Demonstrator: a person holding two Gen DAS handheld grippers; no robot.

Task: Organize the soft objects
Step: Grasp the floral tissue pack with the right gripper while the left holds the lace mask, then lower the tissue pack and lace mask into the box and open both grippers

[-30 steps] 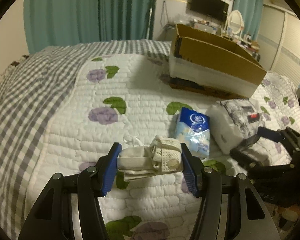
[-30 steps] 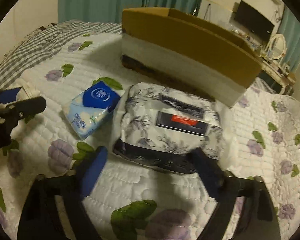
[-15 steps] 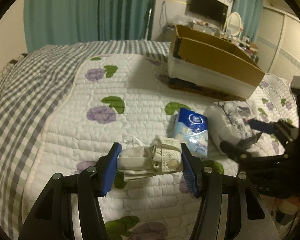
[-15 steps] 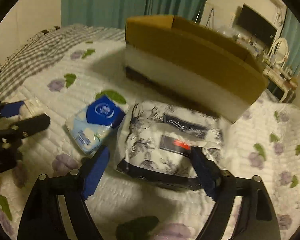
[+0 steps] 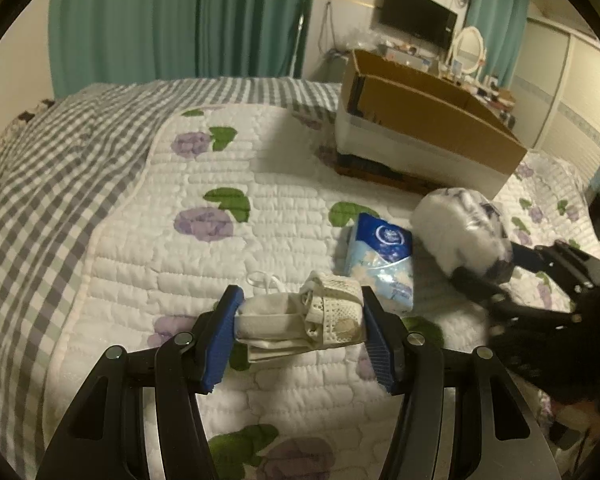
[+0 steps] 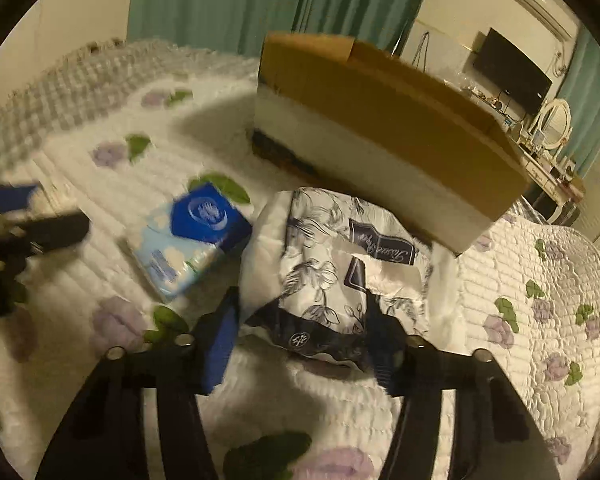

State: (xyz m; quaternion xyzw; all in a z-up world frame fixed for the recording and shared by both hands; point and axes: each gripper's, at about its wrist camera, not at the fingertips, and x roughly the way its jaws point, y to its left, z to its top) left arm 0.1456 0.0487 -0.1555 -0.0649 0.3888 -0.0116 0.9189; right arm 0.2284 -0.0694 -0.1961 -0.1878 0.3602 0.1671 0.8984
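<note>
The left gripper (image 5: 300, 334) held a cream fabric bundle (image 5: 300, 320) between its jaws above the quilted bed (image 5: 160, 240). The right gripper (image 6: 300, 332) clamped a floral tissue pack (image 6: 340, 256) beside the blue tissue pack (image 6: 192, 240), near the cardboard box (image 6: 380, 120).

My fingers (image 5: 220, 340) are blue; cream cloth bundle (image 5: 300, 320); blue-and-white tissue pack (image 6: 192, 236); white, navy-floral package (image 6: 340, 264); brown-and-white box (image 6: 388, 136).

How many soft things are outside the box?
3. The cream cloth bundle is pinched in the left tongs. The floral tissue pack is squeezed in the right tongs. The blue tissue pack lies on the quilt between them. The box may hide more.
</note>
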